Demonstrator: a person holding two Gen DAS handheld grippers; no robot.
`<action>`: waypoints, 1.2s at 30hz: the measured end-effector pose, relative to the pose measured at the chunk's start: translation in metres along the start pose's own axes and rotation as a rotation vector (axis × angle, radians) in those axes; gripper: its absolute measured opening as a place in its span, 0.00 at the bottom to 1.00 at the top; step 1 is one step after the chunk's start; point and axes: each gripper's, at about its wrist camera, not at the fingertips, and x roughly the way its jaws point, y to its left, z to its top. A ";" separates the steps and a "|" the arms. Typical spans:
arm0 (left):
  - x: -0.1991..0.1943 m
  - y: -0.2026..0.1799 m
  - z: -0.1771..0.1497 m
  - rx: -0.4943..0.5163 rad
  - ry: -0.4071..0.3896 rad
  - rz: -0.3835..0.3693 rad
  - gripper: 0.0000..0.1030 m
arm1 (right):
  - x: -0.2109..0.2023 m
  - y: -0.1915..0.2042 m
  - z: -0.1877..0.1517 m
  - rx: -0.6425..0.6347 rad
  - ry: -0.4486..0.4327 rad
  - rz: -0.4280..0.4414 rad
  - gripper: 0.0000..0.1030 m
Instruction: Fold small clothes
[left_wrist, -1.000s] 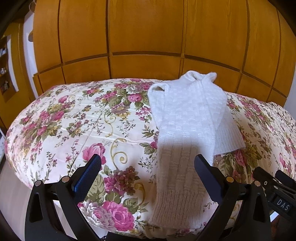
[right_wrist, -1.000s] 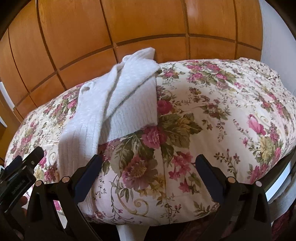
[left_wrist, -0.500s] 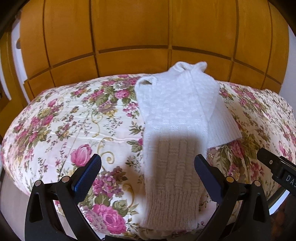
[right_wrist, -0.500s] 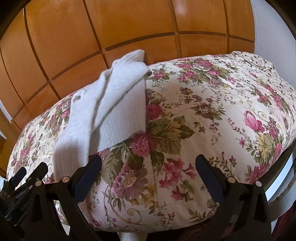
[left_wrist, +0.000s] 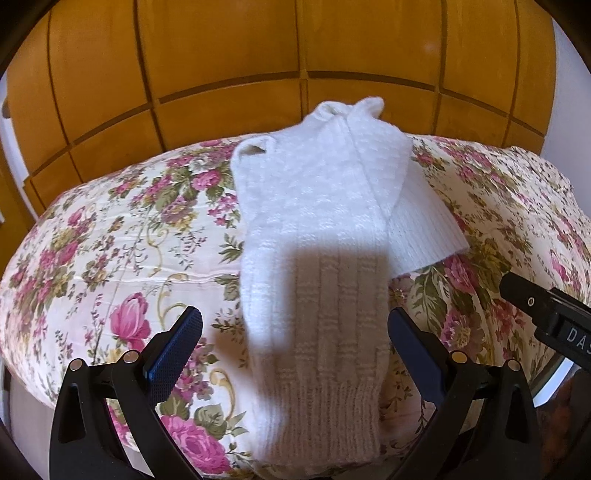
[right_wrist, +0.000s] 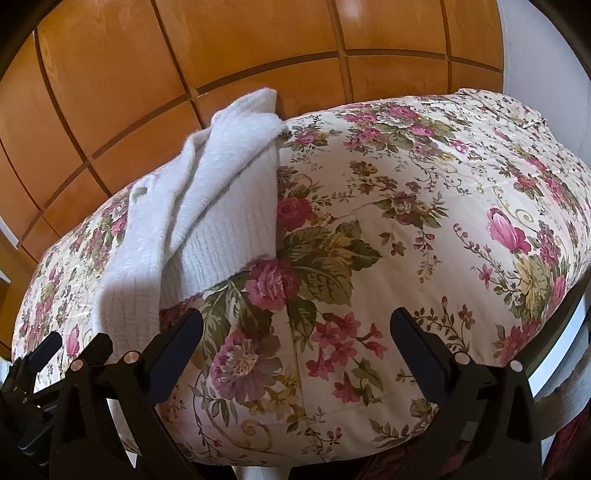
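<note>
A white knitted woolly garment is lying on a puffy quilt with pink roses and green leaves, and tall orange-brown wooden panels are standing behind it. It looks partly folded, with one ribbed edge sticking out at the side.

The left gripper is waiting with its jaws wide apart and nothing in them. The near end of the garment, with its ribbed cuff, is lying right between the two jaws and running away in front of them.

The right gripper is also spread wide and holding nothing. Only flowery quilt is lying between its jaws. The garment is sitting out past its left jaw and further ahead.

The knit is looking soft, thick and light. It will probably bend and flop easily, and it should not slip much or break. It may stretch if pulled hard. A good place to pinch is likely the ribbed near end between the left jaws.

On the black body of the right gripper, seen at the edge of the left camera view, the white letters "DAS" are showing, cut off at the edge.
</note>
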 end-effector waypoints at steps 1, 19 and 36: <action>0.003 -0.002 0.000 0.008 0.008 -0.005 0.97 | 0.000 0.000 0.000 0.001 0.000 -0.003 0.98; 0.048 -0.016 -0.007 0.084 0.138 -0.072 0.71 | 0.012 -0.003 0.005 0.004 0.016 -0.045 0.98; 0.006 0.153 0.042 -0.466 -0.051 -0.424 0.11 | 0.063 0.027 0.062 -0.019 0.145 0.220 0.60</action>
